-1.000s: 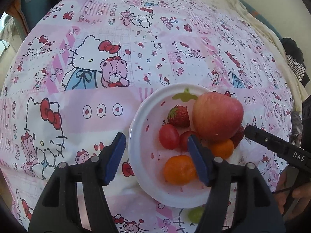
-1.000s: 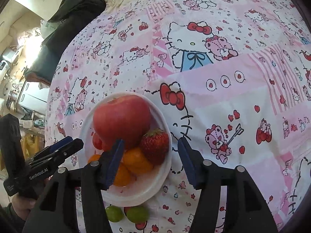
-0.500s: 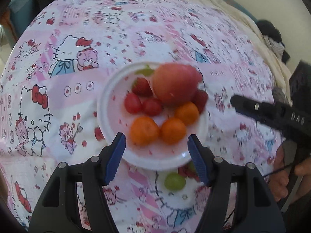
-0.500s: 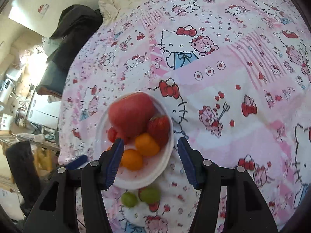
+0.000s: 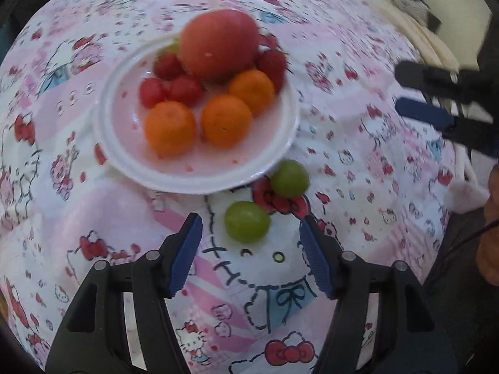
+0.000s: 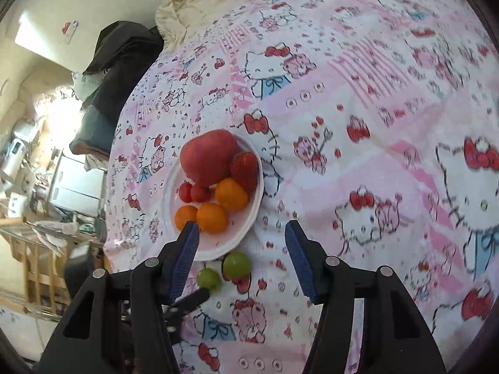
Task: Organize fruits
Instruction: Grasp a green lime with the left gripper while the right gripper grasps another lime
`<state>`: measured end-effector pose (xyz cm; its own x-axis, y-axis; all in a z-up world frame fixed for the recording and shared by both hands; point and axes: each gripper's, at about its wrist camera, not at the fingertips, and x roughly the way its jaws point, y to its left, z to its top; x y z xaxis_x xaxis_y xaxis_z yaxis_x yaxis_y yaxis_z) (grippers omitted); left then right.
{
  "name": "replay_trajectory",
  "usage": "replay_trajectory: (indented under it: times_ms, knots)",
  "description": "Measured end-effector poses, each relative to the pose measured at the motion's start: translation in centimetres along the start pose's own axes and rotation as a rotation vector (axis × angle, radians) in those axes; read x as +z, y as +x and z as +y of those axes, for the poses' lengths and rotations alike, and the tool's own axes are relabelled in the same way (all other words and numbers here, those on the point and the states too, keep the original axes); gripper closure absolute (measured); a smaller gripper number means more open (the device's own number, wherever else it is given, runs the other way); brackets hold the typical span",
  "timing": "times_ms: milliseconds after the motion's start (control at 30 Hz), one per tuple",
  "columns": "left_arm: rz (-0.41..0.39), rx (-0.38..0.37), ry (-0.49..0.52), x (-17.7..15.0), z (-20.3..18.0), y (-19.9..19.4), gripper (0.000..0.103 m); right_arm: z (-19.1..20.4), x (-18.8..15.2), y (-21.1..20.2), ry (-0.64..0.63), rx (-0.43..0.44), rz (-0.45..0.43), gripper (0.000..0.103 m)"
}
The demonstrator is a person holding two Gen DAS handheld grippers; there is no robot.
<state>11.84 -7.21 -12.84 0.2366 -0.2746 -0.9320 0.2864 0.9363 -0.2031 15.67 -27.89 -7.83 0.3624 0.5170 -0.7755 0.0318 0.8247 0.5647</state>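
Note:
A white plate (image 5: 124, 159) on the Hello Kitty cloth holds a red apple (image 5: 220, 43), strawberries (image 5: 271, 64), cherry tomatoes (image 5: 170, 90) and three oranges (image 5: 224, 120). Two green grapes (image 5: 248, 221) (image 5: 290, 177) lie on the cloth just outside the plate's near rim. My left gripper (image 5: 251, 255) is open and empty, with the nearer grape just ahead between its fingers. My right gripper (image 6: 240, 243) is open and empty, above the plate (image 6: 249, 218) and the grapes (image 6: 237, 265) (image 6: 209, 279). It also shows at the right of the left wrist view (image 5: 424, 93).
The pink patterned cloth (image 6: 374, 124) covers the whole table. Dark clothing (image 6: 121, 62) and room clutter lie beyond the table's left edge. A cream cloth (image 6: 199, 3) is bunched at the far edge. A hand (image 5: 491, 218) shows at the right.
Both grippers have pulled back from the plate and risen. The left gripper no longer straddles the plate's fruit; the two green grapes now lie just ahead of its fingers.

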Motion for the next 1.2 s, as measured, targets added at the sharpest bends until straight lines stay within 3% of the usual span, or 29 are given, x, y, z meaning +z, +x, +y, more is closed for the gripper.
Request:
replay_trajectory:
  times_ms: [100, 200, 367, 400, 433, 467, 633, 867, 1000, 1200]
  knots:
    - [0.009, -0.002, 0.033, 0.0, -0.6, 0.7, 0.043, -0.2, -0.2, -0.7, 0.020, 0.017, -0.020, 0.043]
    - [0.011, 0.009, 0.020, 0.3, -0.5, 1.7, 0.054, -0.3, -0.2, -1.3, 0.019, 0.030, -0.032, 0.043]
    - [-0.030, 0.047, 0.008, 0.3, 0.2, 2.2, 0.057, -0.8, 0.0, -1.1, 0.030, 0.011, -0.026, 0.043]
    - [-0.027, 0.044, 0.005, 0.2, 0.5, 2.2, 0.062, -0.9, 0.0, -0.9, 0.036, 0.008, -0.022, 0.043]
    - [-0.018, 0.036, 0.004, 0.2, 0.6, 2.3, 0.074, -1.0, 0.1, -0.8, 0.041, 0.011, -0.019, 0.043]
    - [-0.012, 0.015, 0.003, 0.1, 0.7, 2.2, 0.075, -1.1, 0.1, -0.6, 0.050, 0.020, -0.015, 0.043]
    - [-0.030, 0.050, 0.016, -0.6, 0.4, -0.2, 0.076, -0.5, 0.1, 0.2, 0.045, 0.013, -0.001, 0.043]
    - [-0.101, 0.111, -0.144, -2.8, 3.3, -6.6, 0.075, 0.7, -0.5, 3.8, -0.025, -0.058, 0.111, 0.043]
    - [-0.130, 0.183, -0.207, -3.5, 5.2, -7.4, 0.075, 1.0, -1.5, 5.9, -0.021, -0.040, 0.189, 0.043]
    - [-0.178, 0.175, -0.288, -3.4, 6.9, -8.2, 0.075, 1.9, -1.7, 7.0, -0.095, -0.081, 0.203, 0.043]
